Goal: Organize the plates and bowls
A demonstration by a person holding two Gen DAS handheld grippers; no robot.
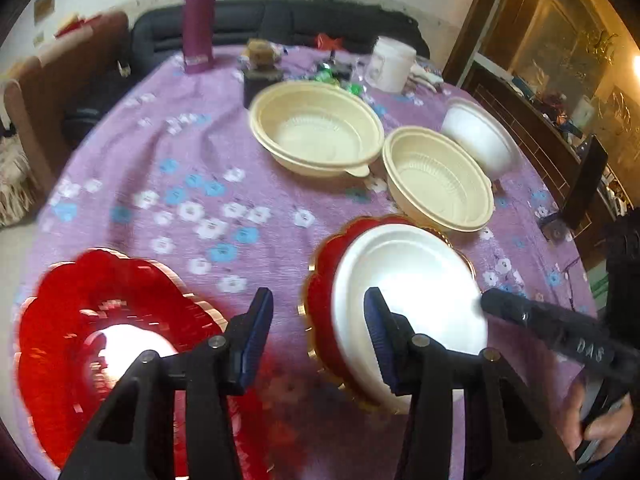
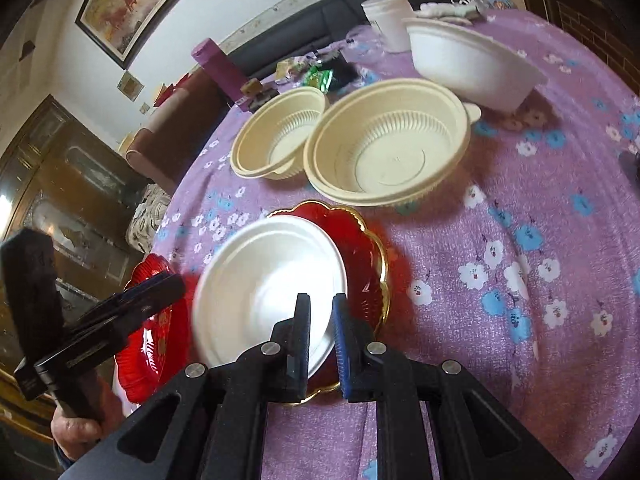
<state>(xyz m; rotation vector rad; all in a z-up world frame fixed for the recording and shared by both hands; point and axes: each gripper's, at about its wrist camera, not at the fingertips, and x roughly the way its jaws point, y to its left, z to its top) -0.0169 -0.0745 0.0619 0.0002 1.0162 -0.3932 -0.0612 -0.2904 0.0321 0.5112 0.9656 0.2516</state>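
A: Two red plates on the purple flowered desk. How do they lie, going left to right?

B: Leftmost is the bare red scalloped plate, right under the left gripper, whose jaws stand partly open with nothing between them. Just right of it is the gold-rimmed red plate, carrying the white foam plate. Beyond those, the two cream ribbed bowls sit side by side, and the white foam bowl is farthest right.

A: And the right gripper?

B: Its jaws are almost closed, pinching the near rim of the white foam plate; that plate looks tilted, its near edge lifted off the gold-rimmed one.

A: So what does the coming move turn on?

B: I'd judge it's where the foam plate goes. The right hand already has it, the foam bowl lies up and to the right, and the left jaws are nearer the bare red plate
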